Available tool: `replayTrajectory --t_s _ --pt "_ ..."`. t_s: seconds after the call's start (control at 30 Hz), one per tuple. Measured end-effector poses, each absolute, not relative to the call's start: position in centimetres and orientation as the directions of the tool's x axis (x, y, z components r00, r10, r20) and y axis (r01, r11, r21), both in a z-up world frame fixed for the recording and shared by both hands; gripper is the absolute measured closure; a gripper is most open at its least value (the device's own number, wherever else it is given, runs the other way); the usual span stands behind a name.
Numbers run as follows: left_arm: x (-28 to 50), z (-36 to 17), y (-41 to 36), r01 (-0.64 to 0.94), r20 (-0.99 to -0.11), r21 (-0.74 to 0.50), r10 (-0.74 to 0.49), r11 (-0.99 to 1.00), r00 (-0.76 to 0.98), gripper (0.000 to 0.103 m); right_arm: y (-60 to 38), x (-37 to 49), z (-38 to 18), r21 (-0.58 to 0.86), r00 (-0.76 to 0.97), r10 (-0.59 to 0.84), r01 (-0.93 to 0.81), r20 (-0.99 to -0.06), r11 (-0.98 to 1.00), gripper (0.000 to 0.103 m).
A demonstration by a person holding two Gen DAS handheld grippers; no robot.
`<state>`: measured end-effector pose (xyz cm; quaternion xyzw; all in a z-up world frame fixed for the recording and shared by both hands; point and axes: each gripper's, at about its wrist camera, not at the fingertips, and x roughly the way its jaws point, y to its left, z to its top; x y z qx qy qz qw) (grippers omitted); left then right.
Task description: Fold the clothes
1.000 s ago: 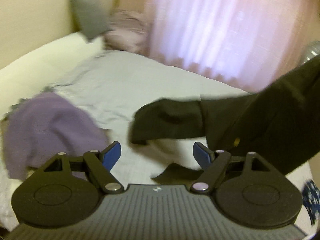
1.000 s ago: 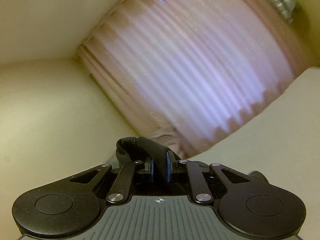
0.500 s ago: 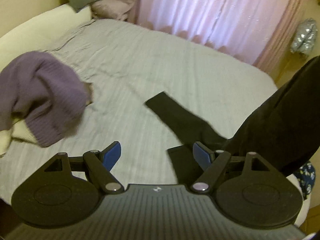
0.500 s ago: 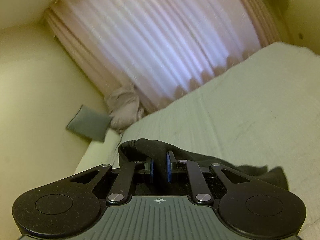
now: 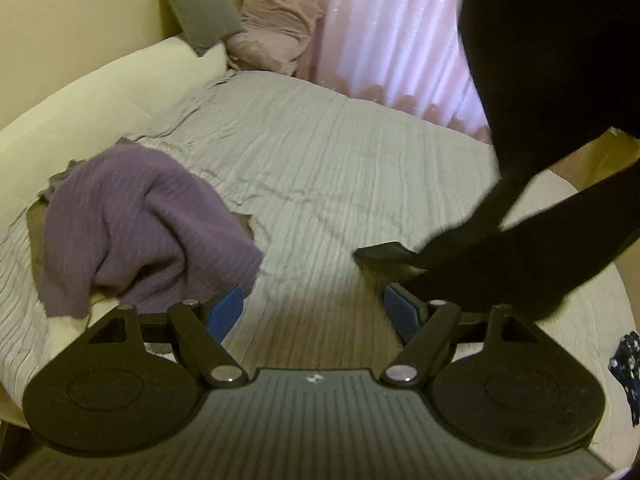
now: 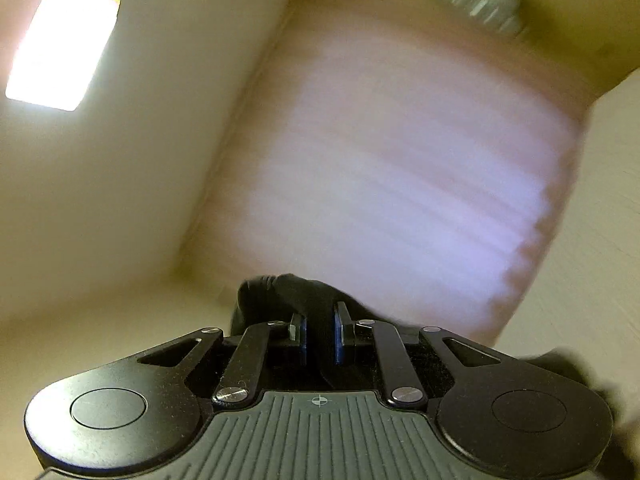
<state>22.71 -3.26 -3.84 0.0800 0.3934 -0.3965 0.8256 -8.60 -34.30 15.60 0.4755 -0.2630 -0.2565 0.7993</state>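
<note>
Sweater (image 5: pixel 136 224) on bed (image 5: pixel 340 152) left; garment (image 5: pixel 540 160) hanging right; pillows (image 5: pixel 200 4) behind, by curtain (image 5: pixel 392 32).

Black garment (image 5: pixel 540 128) hanging aloft — purple sweater (image 5: pixel 132 224) crumpled on bed

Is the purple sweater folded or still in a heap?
In a heap. The purple sweater lies bunched and rumpled on the bed, with uneven drooping edges and no flat, squared layers.

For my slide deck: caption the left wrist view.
Open left gripper above the bed, between a purple sweater and a hanging black garment.
</note>
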Motion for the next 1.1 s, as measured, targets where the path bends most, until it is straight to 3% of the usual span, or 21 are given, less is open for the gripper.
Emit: replayTrajectory --t_s 0.07,0.13,0.2,0.23,0.3,0.43,0.53,0.7,0.93,1.1 --pt "22.1 -3.9 -4.2 0.741 -0.715 -0.174 -0.6 0.649 0.358 0.028 -35.1 -12.6 13.0 0.921 0.639 -0.767 0.259 0.063 0.291 0.09" --pt "21.0 -4.2 -5.4 0.765 -0.723 -0.167 -0.605 0.621 0.334 0.028 -36.6 -16.0 8.7 0.898 0.547 -0.823 0.424 -0.152 0.115 0.083" --pt "19.5 -4.5 -6.8 0.794 -0.729 -0.156 -0.611 0.588 0.309 0.028 -38.8 -19.7 3.2 0.782 0.424 -0.791 0.613 -0.441 -0.107 0.069" --pt "18.6 -4.6 -7.5 0.808 -0.731 -0.147 -0.612 0.571 0.3 0.028 -39.7 -21.2 1.0 0.708 0.354 -0.763 0.682 -0.541 -0.185 0.064" --pt "16.5 -4.9 -8.9 0.83 -0.738 -0.133 -0.613 0.542 0.283 0.028 -40.7 -25.0 -3.1 0.573 0.195 -0.721 0.752 -0.665 -0.325 0.064" --pt "11.4 -5.6 -11.8 0.858 -0.75 -0.12 -0.612 0.499 0.251 0.028 -42.7 -31.0 -7.4 0.56 0.27 -0.64 0.77 -0.719 -0.305 0.063" --pt "6.6 -6.1 -13.9 0.872 -0.762 -0.118 -0.607 0.475 0.228 0.028 -44.0 -32.6 -9.0 0.51 0.362 -0.56 0.85 -0.745 -0.129 0.063" --pt "-1.7 -7.1 -15.9 0.887 -0.785 -0.087 -0.58 0.453 0.219 0.028 -42.1 -32.2 -12.4 0.309 0.367 -0.482 0.93 -0.795 0.199 0.063" --pt "-9.1 -9.4 -14.3 0.848 -0.831 -0.037 -0.488 0.529 0.268 0.028 -35.6 -30.9 -19.2 0.159 0.375 -0.368 0.852 -0.851 0.499 0.063" --pt "-11.7 -10.3 -12.1 0.803 -0.86 0.011 -0.404 0.596 0.312 0.028 -32.9 -30.6 -21.5 0.172 0.397 -0.246 0.766 -0.884 0.619 0.063"
